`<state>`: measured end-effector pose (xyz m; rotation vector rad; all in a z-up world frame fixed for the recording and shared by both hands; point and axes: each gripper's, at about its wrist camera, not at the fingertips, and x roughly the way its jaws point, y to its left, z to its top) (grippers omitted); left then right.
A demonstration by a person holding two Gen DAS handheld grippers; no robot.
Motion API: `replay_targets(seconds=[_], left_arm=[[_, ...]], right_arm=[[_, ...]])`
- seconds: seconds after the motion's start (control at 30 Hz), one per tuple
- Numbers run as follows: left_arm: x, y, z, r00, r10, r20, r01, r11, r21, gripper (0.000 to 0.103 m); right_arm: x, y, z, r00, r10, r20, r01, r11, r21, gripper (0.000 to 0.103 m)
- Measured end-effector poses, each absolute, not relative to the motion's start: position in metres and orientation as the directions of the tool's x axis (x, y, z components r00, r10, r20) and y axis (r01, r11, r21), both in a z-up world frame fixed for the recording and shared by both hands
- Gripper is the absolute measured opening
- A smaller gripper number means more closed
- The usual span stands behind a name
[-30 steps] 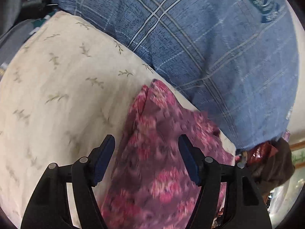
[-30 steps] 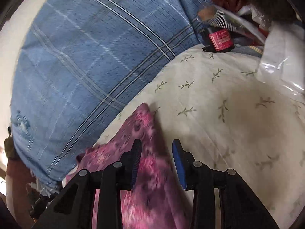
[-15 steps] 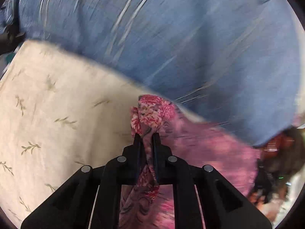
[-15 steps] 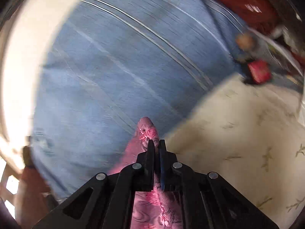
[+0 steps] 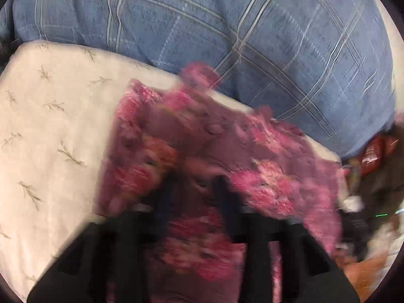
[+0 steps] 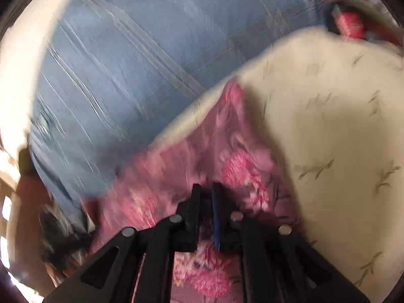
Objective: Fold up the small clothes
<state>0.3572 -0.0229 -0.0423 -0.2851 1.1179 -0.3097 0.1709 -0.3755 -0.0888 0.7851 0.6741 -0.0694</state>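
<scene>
A pink floral garment [image 5: 252, 146] lies spread on a cream leaf-print cushion [image 5: 50, 126] in front of a person in a blue plaid shirt [image 5: 227, 25]. The picture is blurred. My left gripper [image 5: 195, 184] sits low over the garment; its jaws are opening, with cloth lying between them but not pinched. In the right wrist view the garment [image 6: 227, 139] runs ahead along the cushion [image 6: 328, 126] edge. My right gripper [image 6: 205, 192] is nearly shut with a fold of the garment between its fingers, and its jaws are just starting to open.
The person's plaid shirt [image 6: 126, 63] fills the far side, close against the cushion. A small red object [image 6: 349, 24] sits past the cushion's far corner. Dark and red clutter [image 5: 373, 151] lies off the cushion's right end.
Both grippers closed on the garment's edge, then swung across and down. The cloth now lies wider over the cushion. The left jaws have parted again; the right stay nearly together.
</scene>
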Motion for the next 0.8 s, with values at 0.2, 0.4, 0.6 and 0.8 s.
replay_targets(seconds=[0.2, 0.4, 0.6, 0.8], left_arm=[[0.324, 0.013, -0.021, 0.376, -0.437, -0.817, 0.053, 0.89, -0.452, 0.049], [0.291, 0.063, -0.029, 0.344, -0.49, -0.801, -0.061, 0.84, -0.54, 0.044], [0.238, 0.096, -0.017, 0.374, -0.639, -0.672, -0.174, 0.663, -0.728, 0.05], [0.229, 0.07, -0.045, 0.295, -0.534, -0.792, -0.186, 0.781, -0.596, 0.021]], right_arm=[[0.113, -0.352, -0.06, 0.84, 0.202, -0.504, 0.194, 0.755, 0.626, 0.04], [0.064, -0.35, -0.084, 0.787, 0.184, -0.589, 0.276, 0.749, 0.603, 0.04], [0.013, -0.343, -0.088, 0.799, 0.141, -0.585, 0.27, 0.785, 0.557, 0.043], [0.002, -0.317, -0.08, 0.732, 0.025, -0.681, 0.333, 0.859, 0.389, 0.045]])
